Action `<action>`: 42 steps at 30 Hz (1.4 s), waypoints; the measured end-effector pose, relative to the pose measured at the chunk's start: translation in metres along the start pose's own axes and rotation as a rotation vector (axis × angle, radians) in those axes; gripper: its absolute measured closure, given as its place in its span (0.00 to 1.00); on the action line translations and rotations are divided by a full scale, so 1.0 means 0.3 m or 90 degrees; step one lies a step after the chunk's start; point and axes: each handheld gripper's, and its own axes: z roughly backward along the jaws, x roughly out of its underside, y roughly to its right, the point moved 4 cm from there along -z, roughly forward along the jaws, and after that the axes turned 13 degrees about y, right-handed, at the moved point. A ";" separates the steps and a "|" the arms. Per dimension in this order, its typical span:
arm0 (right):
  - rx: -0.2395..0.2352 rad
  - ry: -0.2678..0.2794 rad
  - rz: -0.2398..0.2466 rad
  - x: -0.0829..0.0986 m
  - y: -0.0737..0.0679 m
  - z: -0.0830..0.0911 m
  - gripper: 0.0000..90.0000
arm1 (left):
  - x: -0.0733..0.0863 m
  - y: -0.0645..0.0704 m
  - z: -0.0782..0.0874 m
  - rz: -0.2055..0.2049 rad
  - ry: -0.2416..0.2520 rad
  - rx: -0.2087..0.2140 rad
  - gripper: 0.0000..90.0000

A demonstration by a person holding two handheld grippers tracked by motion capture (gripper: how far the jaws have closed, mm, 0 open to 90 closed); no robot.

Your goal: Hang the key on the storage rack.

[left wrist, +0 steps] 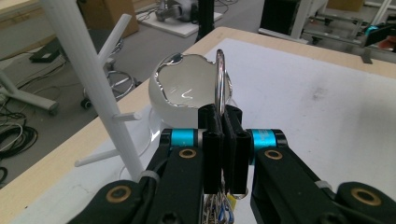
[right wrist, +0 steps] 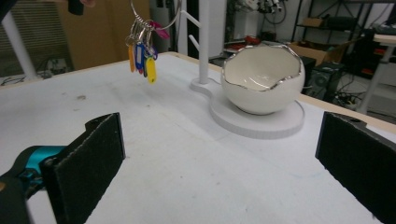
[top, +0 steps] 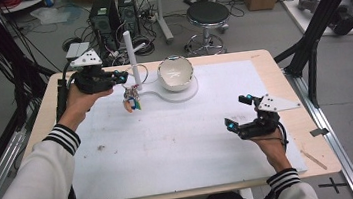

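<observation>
**Operator:** High view status: my left gripper (top: 120, 76) holds the key ring (top: 131, 95) in the air beside the white peg stand (top: 130, 54), at the far left of the table (top: 272, 76). The ring is lifted and carried; I judge the pickup complete. Remaining, as I read it: place the ring over a peg of the stand, or lower it into the eggshell bowl (top: 175, 73). Neither is done.

**Supervisor:** Jaw states?

**Operator:** Left gripper view: the jaws are closed flat on the metal ring (left wrist: 221, 79), which stands upright out of the pads (left wrist: 211, 140). Right gripper view: my right jaws are spread wide with nothing between them. In the high view the right gripper (top: 239, 113) idles above the near right of the table, well apart from the work.

**Supervisor:** What differs between views?

**Operator:** Left gripper view resolves the side pegs (left wrist: 114, 35) of the stand just beside the ring, and the pinch itself. Right gripper view shows the coloured tags (right wrist: 142, 56) hanging free below the ring, clear of the table surface, and the bowl (right wrist: 262, 79) seated on the round base plate (right wrist: 261, 122). High view gives the overall layout.
</observation>
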 end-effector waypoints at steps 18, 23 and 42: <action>0.060 0.026 -0.006 0.127 0.026 0.085 0.01 | 0.066 -0.093 -0.045 0.033 -0.012 -0.062 0.97; 0.058 0.047 -0.012 0.142 0.030 0.094 0.01 | 0.082 -0.113 -0.057 0.041 -0.014 -0.072 0.97; 0.085 0.062 -0.021 0.192 0.035 0.118 0.01 | 0.144 -0.169 -0.093 0.071 -0.032 -0.099 0.97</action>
